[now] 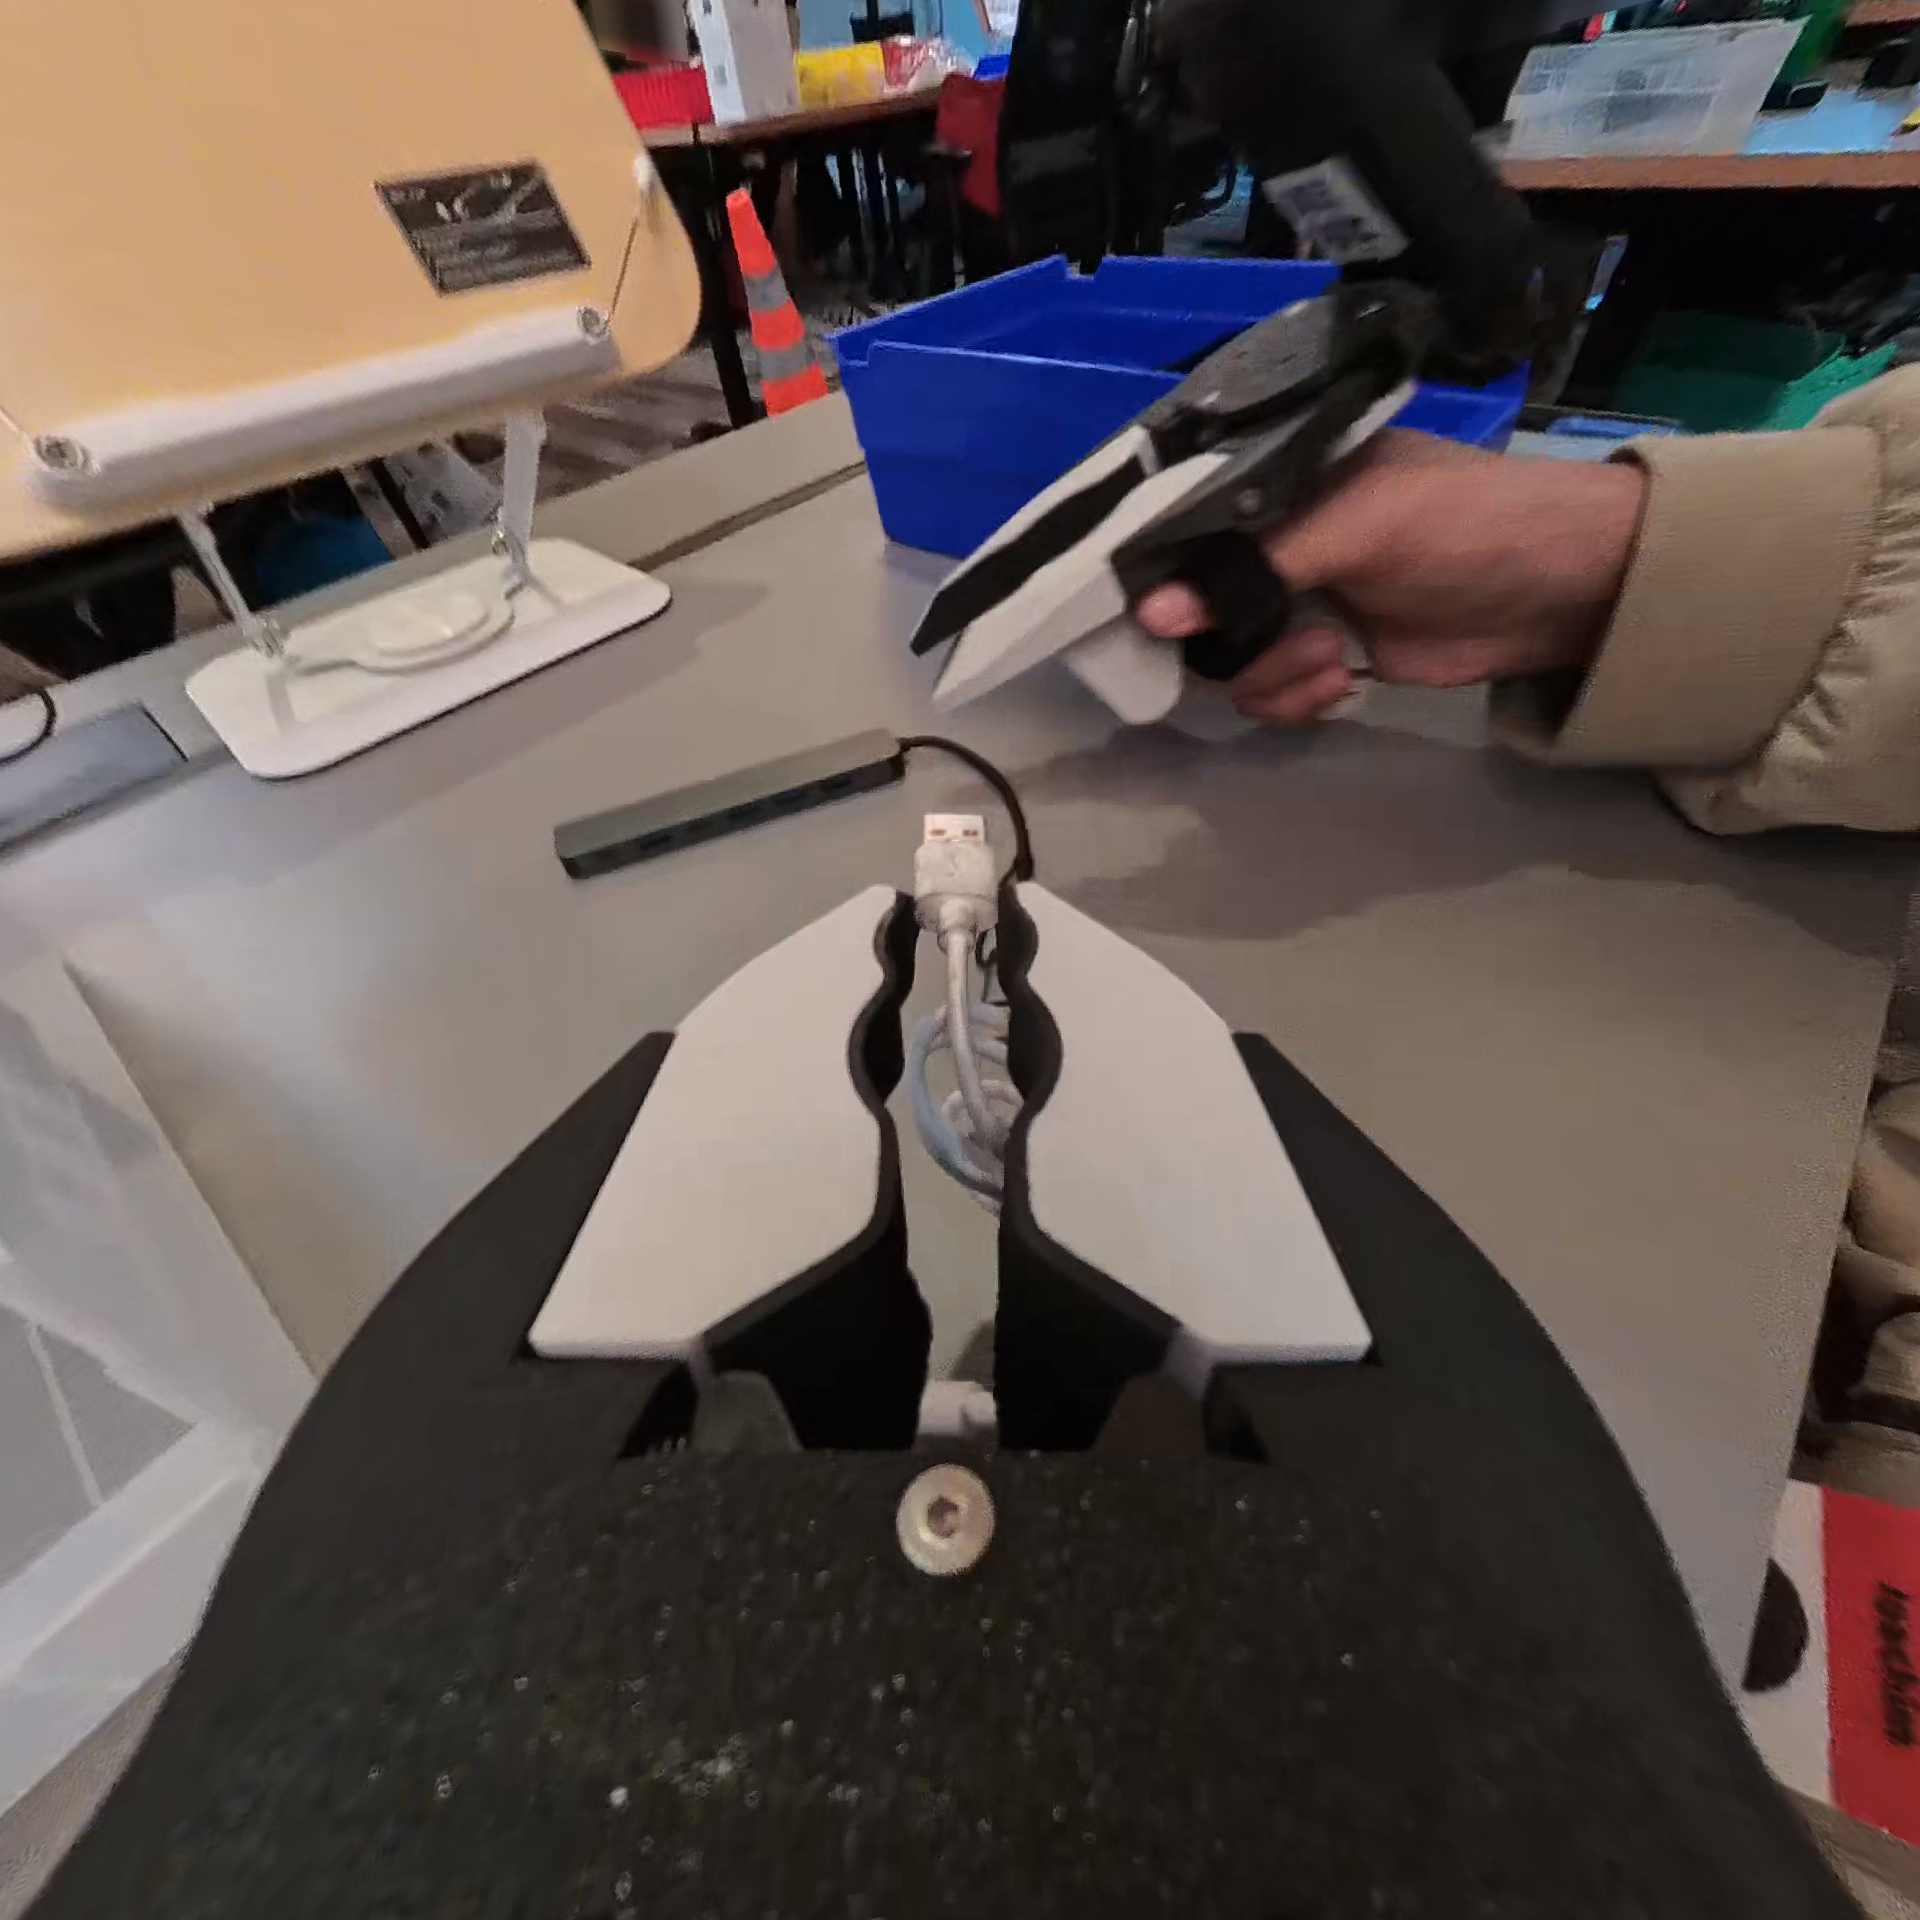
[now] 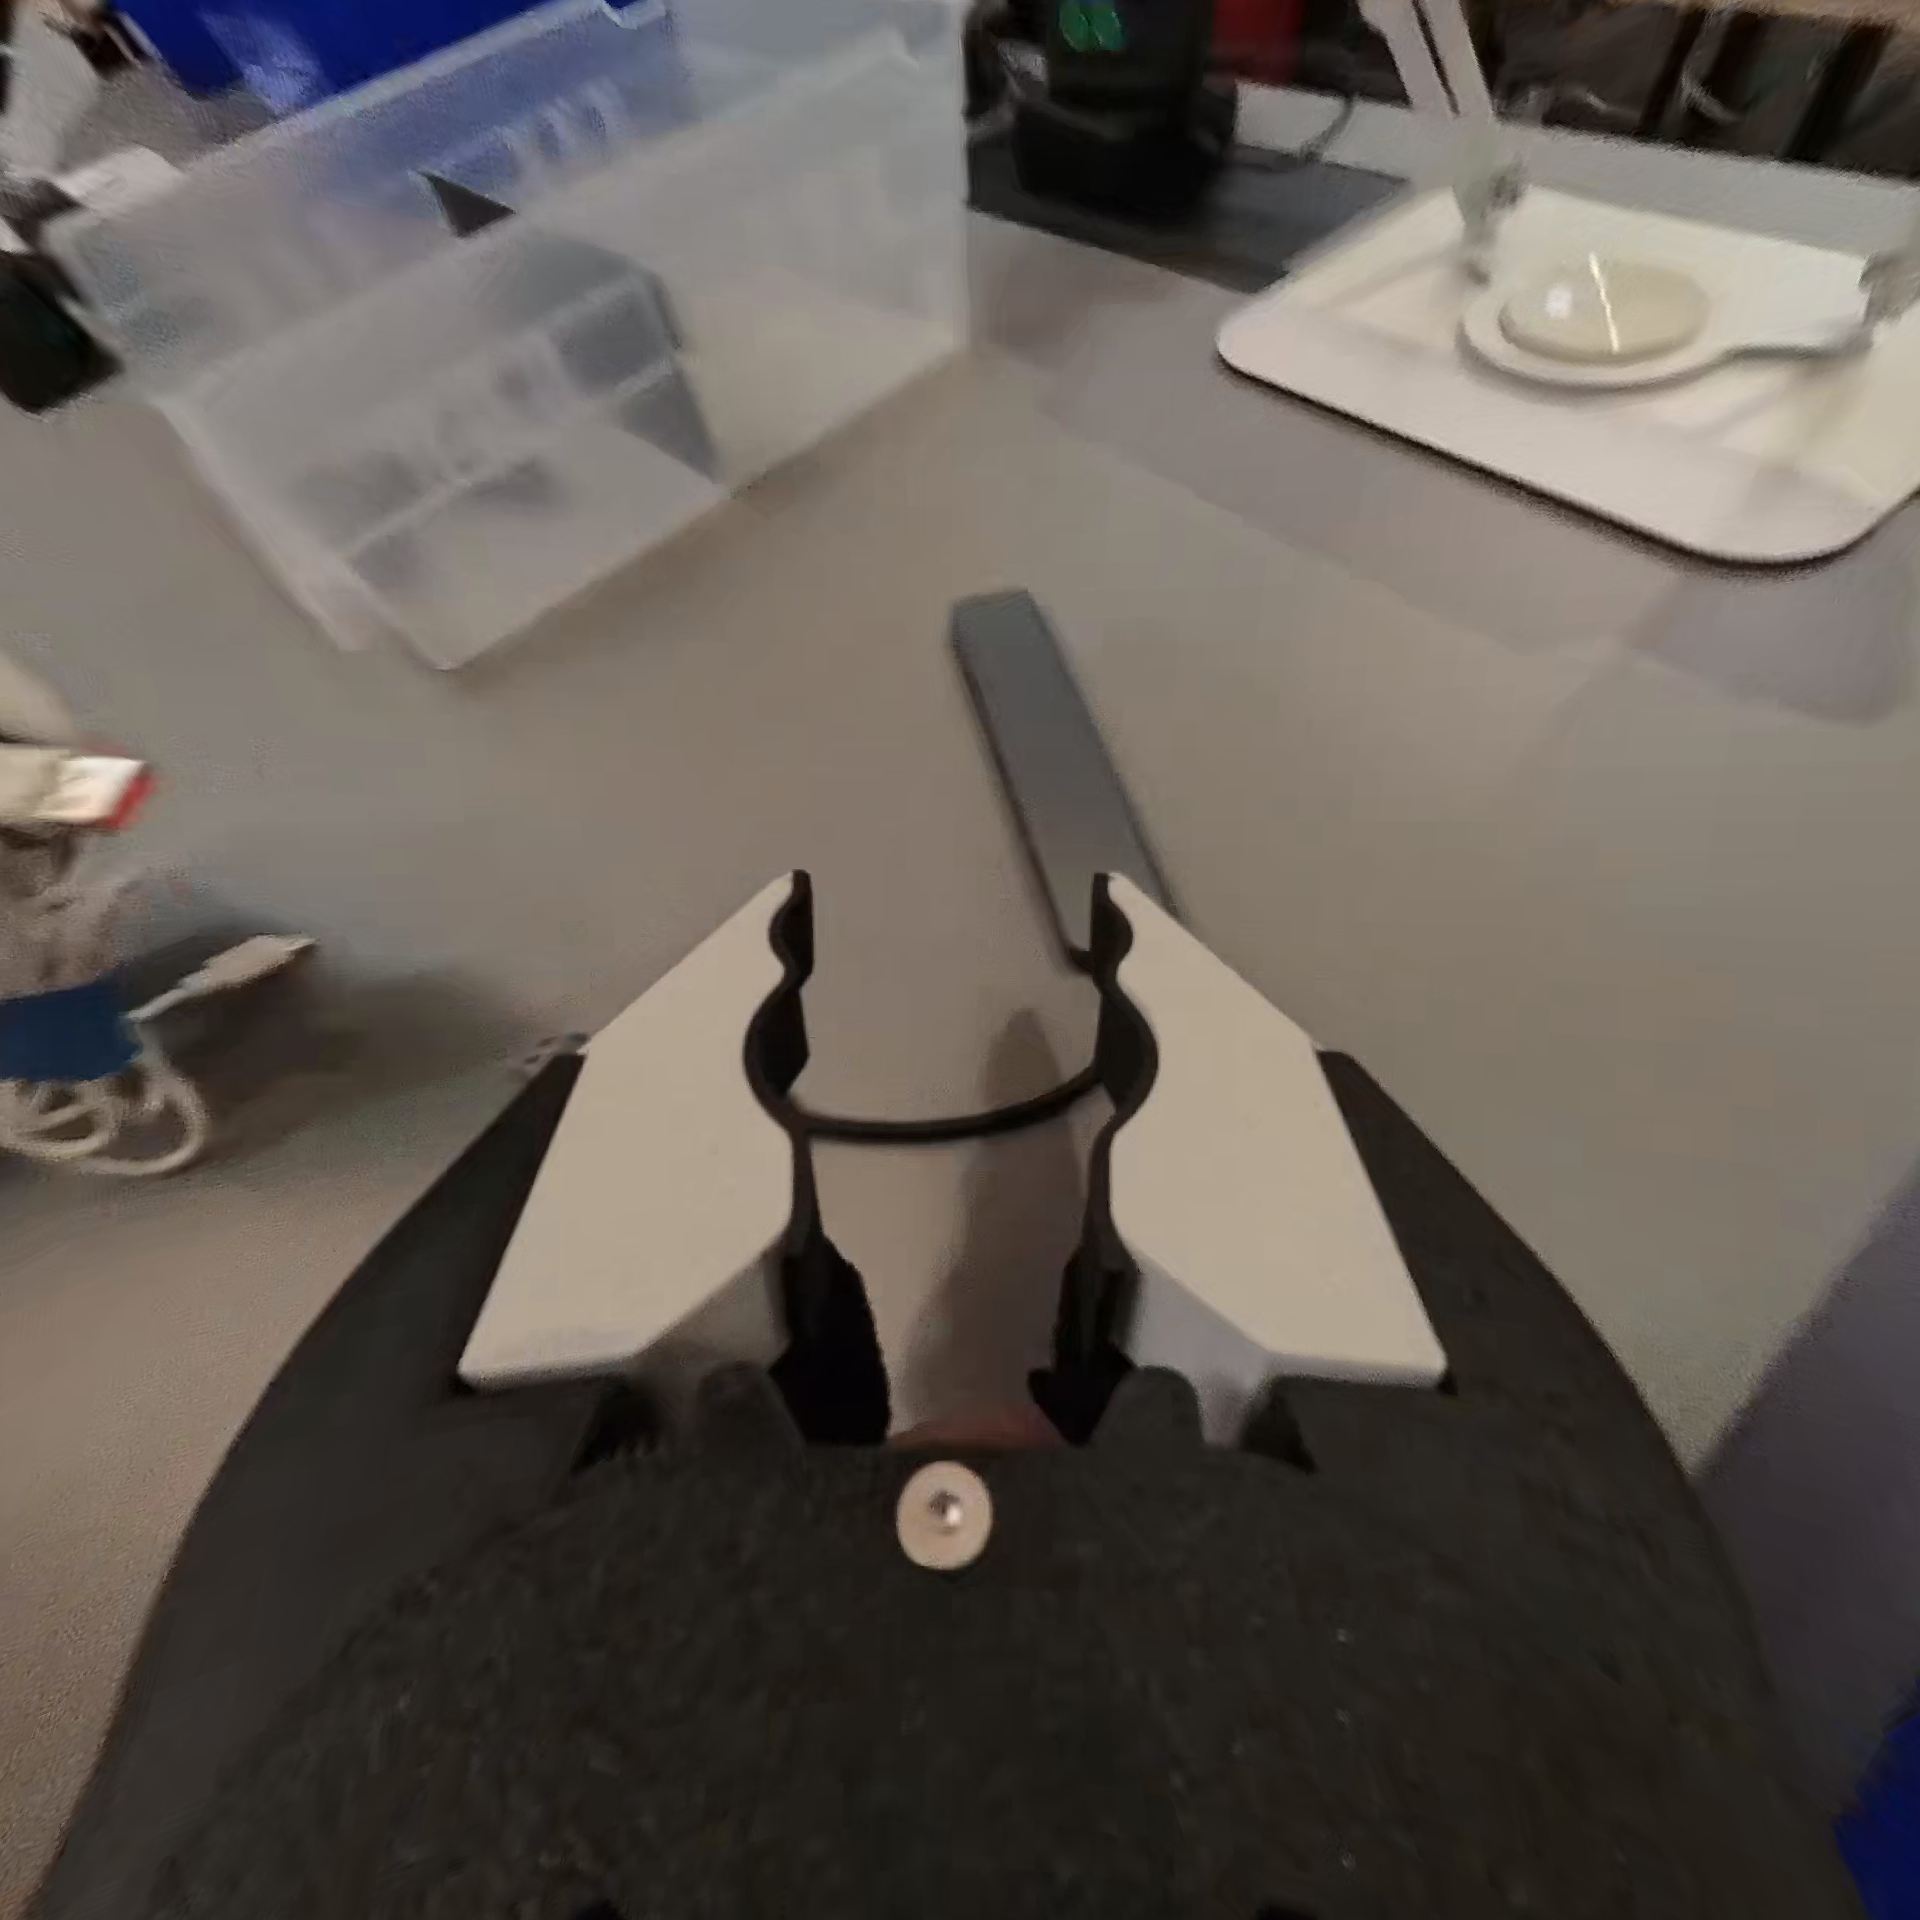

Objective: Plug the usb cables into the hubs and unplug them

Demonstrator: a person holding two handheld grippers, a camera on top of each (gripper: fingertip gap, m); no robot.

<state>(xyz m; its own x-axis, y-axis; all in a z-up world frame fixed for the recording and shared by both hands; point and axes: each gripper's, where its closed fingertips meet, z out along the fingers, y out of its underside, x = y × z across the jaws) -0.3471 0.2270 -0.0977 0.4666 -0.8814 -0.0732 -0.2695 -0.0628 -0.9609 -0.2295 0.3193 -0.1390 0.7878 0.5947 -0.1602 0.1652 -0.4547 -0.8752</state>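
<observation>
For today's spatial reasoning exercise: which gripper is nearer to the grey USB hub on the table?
Probably right. The right gripper hovers open just above the hub's cable end. The left gripper, shut on the white USB cable, sits slightly back from its port side.

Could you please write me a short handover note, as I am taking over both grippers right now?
Left gripper: shut on the white USB cable just behind its plug; the metal end points toward the grey hub and is not inserted.
Right gripper: open, holding nothing, hovering over the hub's black lead with the hub ahead of it.
The hub lies flat on the grey table.
Done: cable picked up.
Left: probably steady the hub with the right gripper, plug in, then unplug.
</observation>
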